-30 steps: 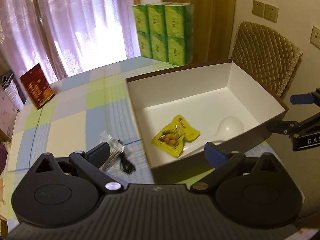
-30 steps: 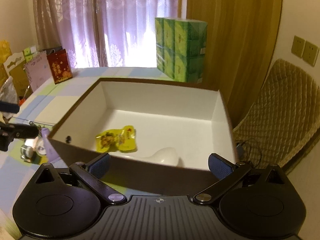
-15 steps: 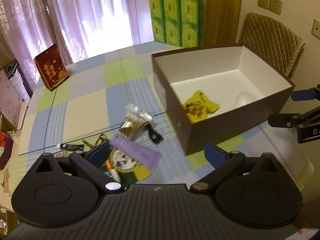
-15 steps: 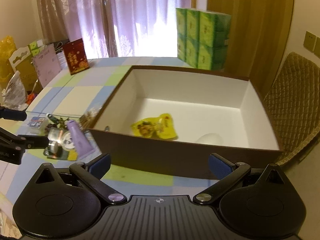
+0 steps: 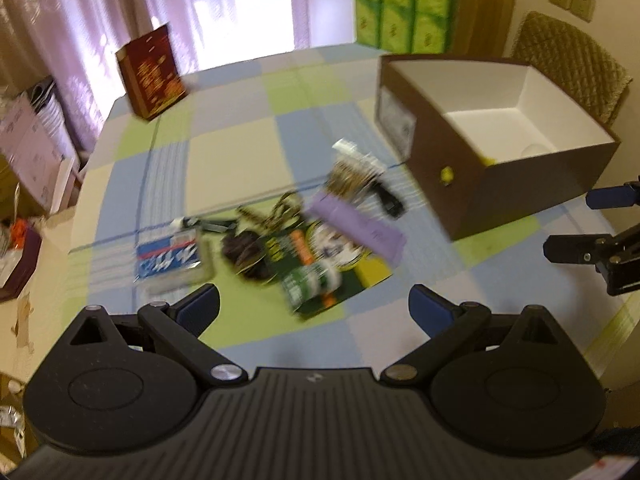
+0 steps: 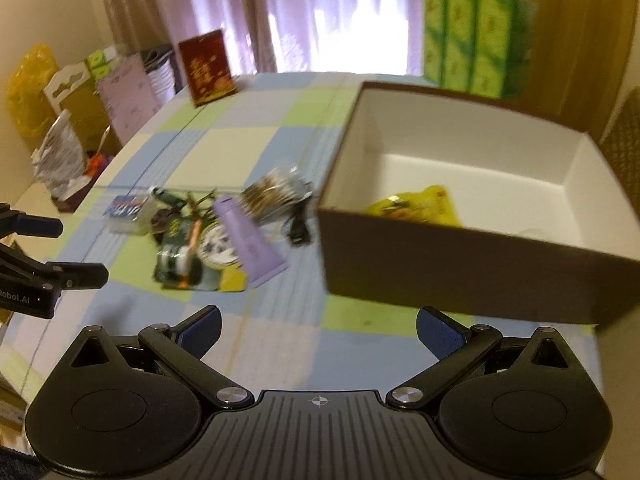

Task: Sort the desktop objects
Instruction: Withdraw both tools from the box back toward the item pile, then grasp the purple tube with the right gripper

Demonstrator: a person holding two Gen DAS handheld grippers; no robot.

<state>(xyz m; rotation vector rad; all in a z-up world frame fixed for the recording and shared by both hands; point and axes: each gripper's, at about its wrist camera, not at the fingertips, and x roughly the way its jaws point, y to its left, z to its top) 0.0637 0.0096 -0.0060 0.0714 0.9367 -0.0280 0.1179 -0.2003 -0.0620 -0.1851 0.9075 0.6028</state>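
Claws both hang with fingers apart and hold nothing: left claw [image 5: 314,308], right claw [image 6: 318,330]. Just beyond them, on the checked surface [image 5: 240,152], lies a blurred clutter with a purple tube [image 5: 356,228]. Right of it stands the brown box [image 6: 460,264], holding a yellow packet [image 6: 420,206].

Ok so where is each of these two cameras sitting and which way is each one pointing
Left wrist: on the left gripper, above the table's near edge, facing the clutter pile with the purple tube; own open fingers below, right gripper at right.
Right wrist: on the right gripper, facing the brown box holding a yellow snack packet; own open fingers below, left gripper at left.
Shared: tube, box, red gift box, green tissue packs.
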